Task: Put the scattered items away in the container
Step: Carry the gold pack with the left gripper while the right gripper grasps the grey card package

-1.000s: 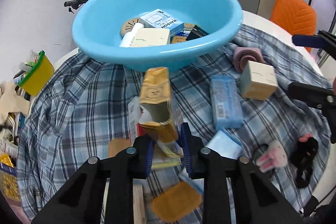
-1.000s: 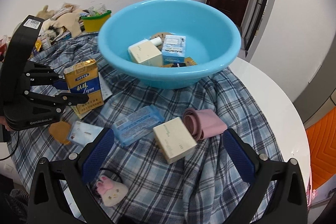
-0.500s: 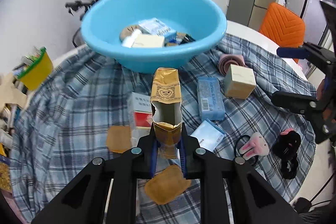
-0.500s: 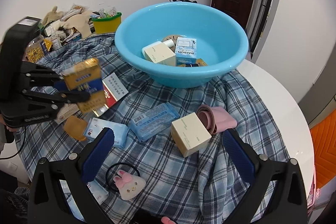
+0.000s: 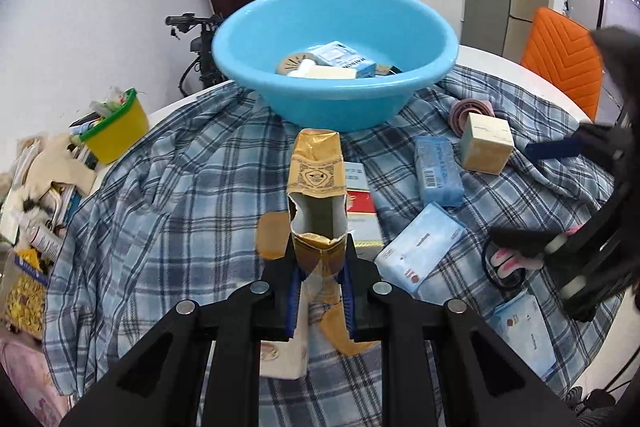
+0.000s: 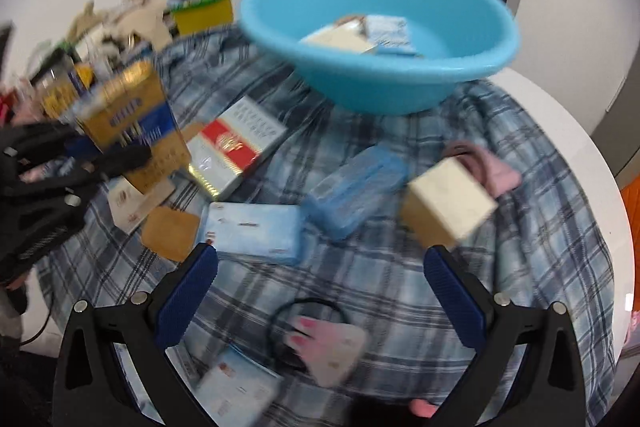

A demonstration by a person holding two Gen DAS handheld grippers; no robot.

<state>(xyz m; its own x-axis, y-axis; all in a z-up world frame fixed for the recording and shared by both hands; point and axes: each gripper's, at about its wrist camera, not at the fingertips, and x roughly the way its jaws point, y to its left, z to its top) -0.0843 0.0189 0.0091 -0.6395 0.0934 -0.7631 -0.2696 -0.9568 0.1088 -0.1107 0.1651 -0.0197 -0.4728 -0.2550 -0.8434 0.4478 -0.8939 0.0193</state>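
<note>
Right now my left gripper (image 5: 320, 281) is clenched on the lower end of a torn gold cardboard carton (image 5: 318, 199), holding it upright above the blue-and-white plaid cloth (image 5: 180, 187) and short of the big round light-blue plastic basin (image 5: 336, 87), which already holds a few small boxes. My right gripper (image 6: 322, 291) hangs released, jaws wide and empty, over the cloth above a pink-and-white plush bunny hair tie (image 6: 328, 347), with a pale blue tissue pack (image 6: 254, 227), a blue wrapped wipes pack (image 6: 354, 193) and a cream cardboard cube box (image 6: 446, 205) lying just beyond its fingertips. Farther left, a red-and-white flat carton (image 6: 236, 151) lies flat on the cloth beside the carton I am holding.
</note>
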